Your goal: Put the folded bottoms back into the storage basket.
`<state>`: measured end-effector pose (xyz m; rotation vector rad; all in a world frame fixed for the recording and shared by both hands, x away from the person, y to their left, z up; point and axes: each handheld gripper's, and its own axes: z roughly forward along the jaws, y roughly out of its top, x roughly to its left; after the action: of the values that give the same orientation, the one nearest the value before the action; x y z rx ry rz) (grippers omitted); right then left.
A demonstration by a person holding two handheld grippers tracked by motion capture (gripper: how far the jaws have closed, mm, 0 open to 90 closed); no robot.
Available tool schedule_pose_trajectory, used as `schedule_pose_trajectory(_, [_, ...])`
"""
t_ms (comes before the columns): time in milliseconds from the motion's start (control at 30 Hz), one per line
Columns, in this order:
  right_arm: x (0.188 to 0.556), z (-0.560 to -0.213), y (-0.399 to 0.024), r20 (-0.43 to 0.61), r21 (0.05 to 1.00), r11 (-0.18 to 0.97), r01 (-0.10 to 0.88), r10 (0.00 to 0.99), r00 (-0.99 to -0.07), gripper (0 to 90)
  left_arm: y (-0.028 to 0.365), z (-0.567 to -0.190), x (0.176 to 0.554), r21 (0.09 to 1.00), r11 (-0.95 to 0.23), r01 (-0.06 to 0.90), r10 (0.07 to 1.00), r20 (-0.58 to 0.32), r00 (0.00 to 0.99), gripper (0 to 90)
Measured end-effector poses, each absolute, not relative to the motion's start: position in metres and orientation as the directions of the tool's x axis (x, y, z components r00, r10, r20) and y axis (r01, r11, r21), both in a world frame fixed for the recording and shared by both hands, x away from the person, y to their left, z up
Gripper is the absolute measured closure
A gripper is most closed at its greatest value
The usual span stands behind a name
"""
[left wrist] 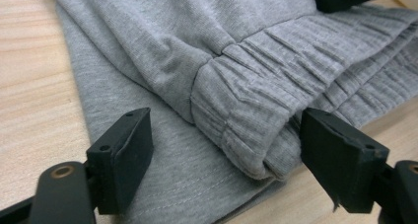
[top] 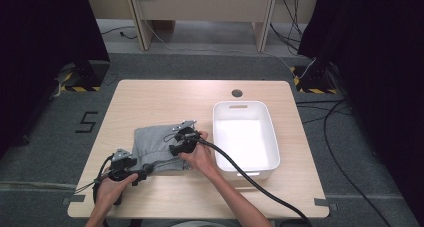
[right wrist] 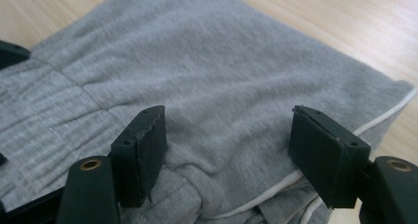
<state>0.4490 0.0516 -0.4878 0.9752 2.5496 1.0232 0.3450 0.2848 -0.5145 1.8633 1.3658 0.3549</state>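
- The left gripper (left wrist: 224, 160) stands with its jaws wide apart, holding nothing; the ribbed, gathered band of the folded grey garment (left wrist: 207, 61) bulges between them, near the right-hand jaw, with no pad seen pressing on it
- The right gripper (right wrist: 226, 155) is likewise spread wide and grips nothing; its jaws straddle a soft fold of the same cloth, a white cord running out under the right-hand jaw
- From above, the left gripper (top: 131, 168) sits at the garment's near left corner, the right gripper (top: 182, 142) over its right edge; the garment (top: 152, 147) lies on the wooden table (top: 150, 94), just left of an empty white tub (top: 273, 137)
- The high view blurs both jaw gaps; the person's hand covers part of the cloth's right edge
- The ribbing and cord are plain in the gripper views alone; the tub shows from above
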Motion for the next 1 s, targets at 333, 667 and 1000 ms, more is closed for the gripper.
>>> schedule_pose_trajectory(333, [0.435, -0.494, 0.057, 0.030, 0.652, 0.575, 0.495, 0.633, -0.774, 36.0, 0.292, -0.515, 0.333, 0.730, -0.132, 0.670, 0.855, -0.258, 0.450, 54.5])
schedule_pose_trajectory(667, [0.398, -0.495, 0.059, 0.054, 0.663, 0.592, 0.459, 0.573, -0.818, 35.8, 0.307, -0.511, 0.306, 0.710, -0.186, 0.679, 0.835, -0.250, 0.490, 59.6])
schedule_pose_trajectory(1000, [0.391, -0.474, 0.051, 0.017, 0.714, 0.567, 0.411, 0.572, -0.820, 31.0, 0.310, -0.509, 0.292, 0.714, -0.211, 0.668, 0.839, -0.219, 0.499, 63.9])
